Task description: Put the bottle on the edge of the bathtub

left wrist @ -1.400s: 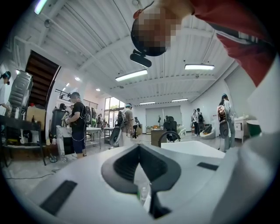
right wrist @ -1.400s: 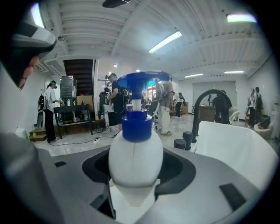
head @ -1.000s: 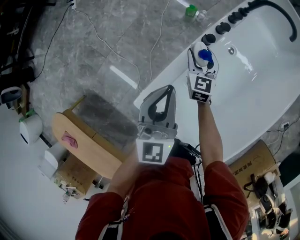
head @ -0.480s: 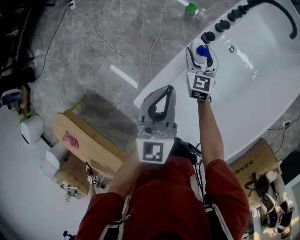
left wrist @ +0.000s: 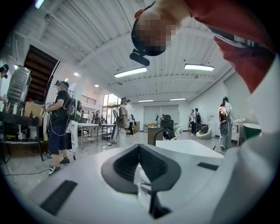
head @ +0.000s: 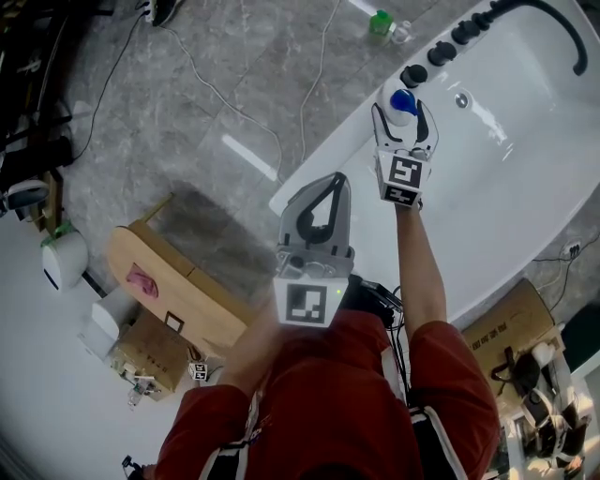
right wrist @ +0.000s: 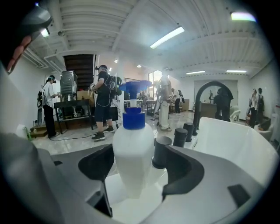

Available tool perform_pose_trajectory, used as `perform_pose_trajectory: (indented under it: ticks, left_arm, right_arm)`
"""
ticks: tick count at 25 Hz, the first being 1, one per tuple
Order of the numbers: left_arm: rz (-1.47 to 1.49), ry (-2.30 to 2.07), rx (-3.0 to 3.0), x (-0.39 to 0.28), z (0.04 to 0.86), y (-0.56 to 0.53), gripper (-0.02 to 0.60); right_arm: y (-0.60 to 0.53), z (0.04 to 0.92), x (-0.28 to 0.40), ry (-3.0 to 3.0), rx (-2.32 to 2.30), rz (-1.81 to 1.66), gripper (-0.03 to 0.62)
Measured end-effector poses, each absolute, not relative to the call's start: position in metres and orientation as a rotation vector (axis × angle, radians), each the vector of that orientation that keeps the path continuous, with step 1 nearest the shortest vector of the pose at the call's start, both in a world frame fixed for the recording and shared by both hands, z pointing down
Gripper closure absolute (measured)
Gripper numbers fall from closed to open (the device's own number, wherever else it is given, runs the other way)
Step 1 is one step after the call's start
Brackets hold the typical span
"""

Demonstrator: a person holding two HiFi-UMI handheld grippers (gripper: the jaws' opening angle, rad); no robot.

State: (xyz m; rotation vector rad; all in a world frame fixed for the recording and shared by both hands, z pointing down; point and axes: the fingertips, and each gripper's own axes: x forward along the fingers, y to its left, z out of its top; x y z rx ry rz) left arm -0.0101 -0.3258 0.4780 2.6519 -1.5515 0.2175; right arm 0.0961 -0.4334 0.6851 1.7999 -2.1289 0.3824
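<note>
The right gripper (head: 403,118) is extended over the rim of the white bathtub (head: 342,164). Its jaws have just been opening and now stand wide apart. The white plastic bottle with the blue cap (head: 402,100) stands between them, and the right gripper view shows a gap on each side of the bottle, so neither pad presses on it.

The bottle stands upright on the flat rim at the bathtub's near edge. It is just beside the first of a row of black round knobs (head: 415,75), which leads toward the black curved spout (head: 562,19).

The left gripper (head: 335,181) is held close to the body, above the grey stone floor (head: 187,103). Its jaws are closed tip to tip and nothing is gripped.

Assessment: the bottle carries its own weight on the rim, so the placement step appears complete. The remaining action is judged to be withdrawal. The right gripper should be drawn back along its own axis, because any sideways drift could tip the bottle or bring a jaw against the nearest knob.
</note>
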Motion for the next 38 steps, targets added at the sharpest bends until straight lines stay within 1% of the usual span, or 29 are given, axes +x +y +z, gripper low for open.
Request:
perform_pose_trajectory:
  ticks: [8, 13, 25, 38]
  left_arm:
    - [0.166, -1.552, 2.662, -0.005, 0.458, -0.318, 0.566]
    - [0.113, -1.581, 2.661, -0.011, 0.437, -0.315, 0.565]
    - [0.020, -1.677, 2.620, -0.037, 0.387, -0.303, 0.565]
    - [-0.143, -1.723, 2.626, -0.064, 0.338, -0.280, 0.565]
  right_arm:
    - [-0.410, 0.666, 0.098, -2.130, 1.804, 0.408, 0.244]
    - [-0.385, 0.638, 0.095, -2.143, 1.808, 0.388, 0.244]
    - [-0.331, 0.521, 0.079, -2.234, 1.839, 0.243, 0.244]
    - [-0.274, 0.395, 0.046, -2.342, 1.867, -0.007, 0.244]
